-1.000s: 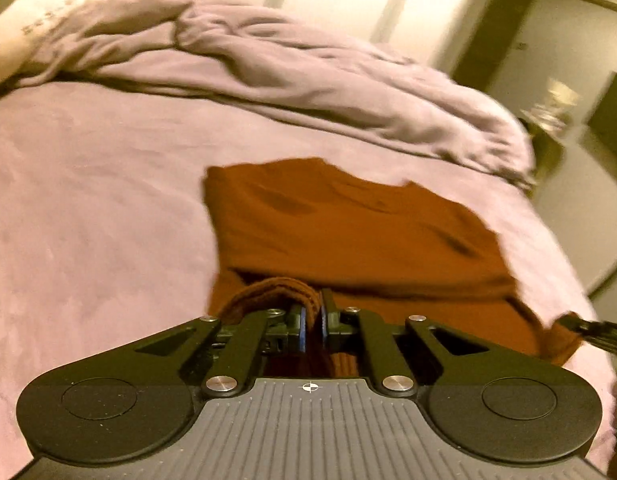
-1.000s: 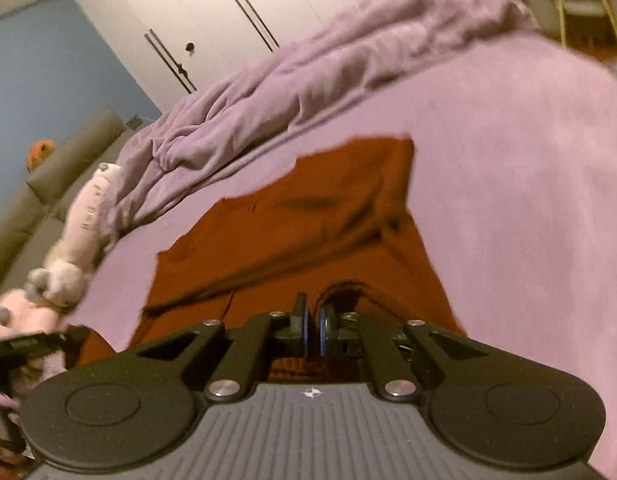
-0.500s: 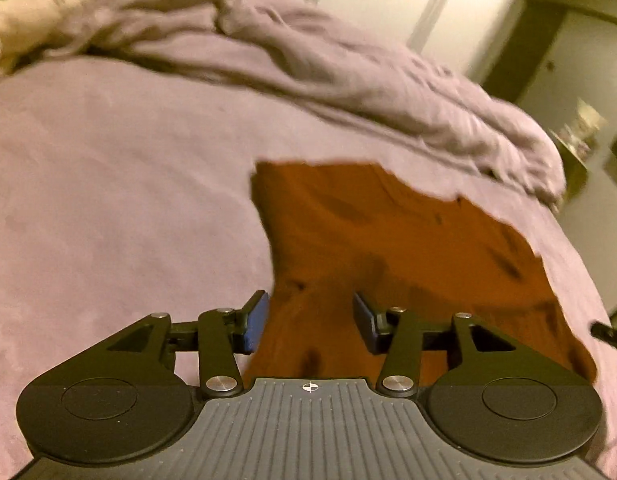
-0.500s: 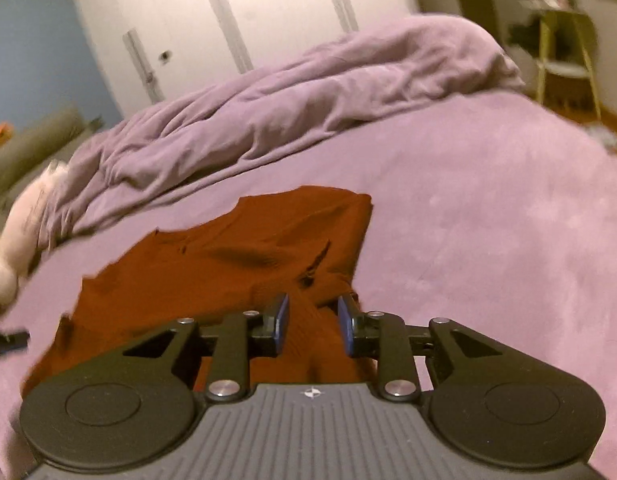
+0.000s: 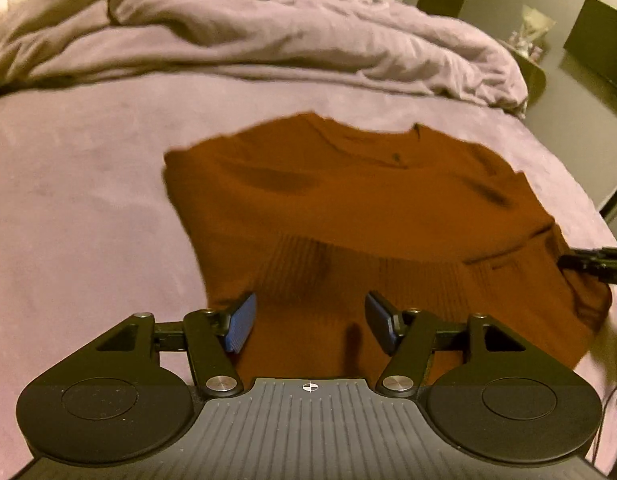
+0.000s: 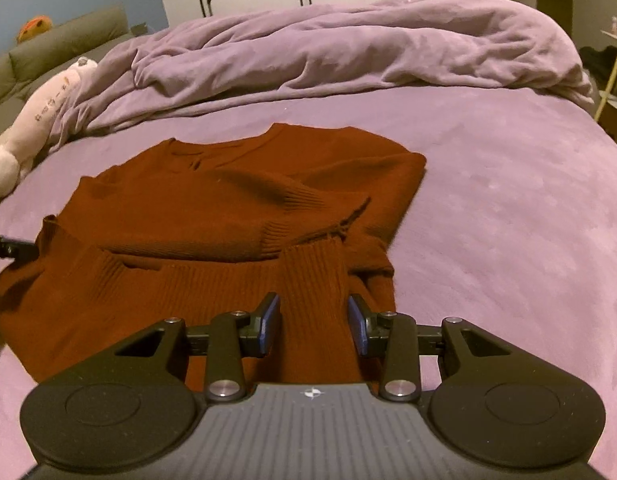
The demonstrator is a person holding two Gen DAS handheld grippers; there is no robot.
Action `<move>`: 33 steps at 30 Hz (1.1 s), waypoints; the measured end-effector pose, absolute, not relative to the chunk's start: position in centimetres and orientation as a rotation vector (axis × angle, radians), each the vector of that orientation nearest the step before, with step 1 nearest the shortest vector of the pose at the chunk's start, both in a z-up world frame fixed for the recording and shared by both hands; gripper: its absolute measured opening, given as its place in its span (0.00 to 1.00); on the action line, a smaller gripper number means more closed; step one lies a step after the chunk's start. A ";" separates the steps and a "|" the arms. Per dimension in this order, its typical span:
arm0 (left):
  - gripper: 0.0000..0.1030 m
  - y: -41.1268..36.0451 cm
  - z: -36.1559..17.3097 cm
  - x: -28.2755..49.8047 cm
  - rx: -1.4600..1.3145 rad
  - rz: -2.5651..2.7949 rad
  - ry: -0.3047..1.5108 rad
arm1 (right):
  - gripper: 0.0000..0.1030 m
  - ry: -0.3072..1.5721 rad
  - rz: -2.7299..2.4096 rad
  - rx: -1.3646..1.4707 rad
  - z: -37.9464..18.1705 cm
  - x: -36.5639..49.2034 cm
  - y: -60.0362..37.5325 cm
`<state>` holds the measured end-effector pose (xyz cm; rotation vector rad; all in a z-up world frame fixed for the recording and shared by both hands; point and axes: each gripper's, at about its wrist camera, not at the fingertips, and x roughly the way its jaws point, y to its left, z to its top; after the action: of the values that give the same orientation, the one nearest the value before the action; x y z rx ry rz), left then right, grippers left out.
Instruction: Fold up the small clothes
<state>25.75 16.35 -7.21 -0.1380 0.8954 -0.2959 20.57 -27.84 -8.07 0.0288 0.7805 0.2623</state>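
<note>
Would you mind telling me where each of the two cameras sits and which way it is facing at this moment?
Left wrist: sits on the left gripper, looking along its open fingers across the rust sweater toward the rumpled duvet; the right gripper's tip shows at the right edge.
Right wrist: sits on the right gripper, fingers open, facing the sweater's ribbed cuff, the duvet and a plush toy; the left gripper's tip shows at the left edge.
Shared: sweater, duvet, purple bed.
</note>
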 end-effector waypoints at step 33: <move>0.13 15.3 -1.7 24.4 -0.143 -0.313 0.809 | 0.06 0.646 0.312 -0.056 -4.4 19.2 -25.5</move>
<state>24.37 15.33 -1.72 -0.1434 0.8090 -0.3130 19.24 -25.53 -4.39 -0.0562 0.6465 0.3122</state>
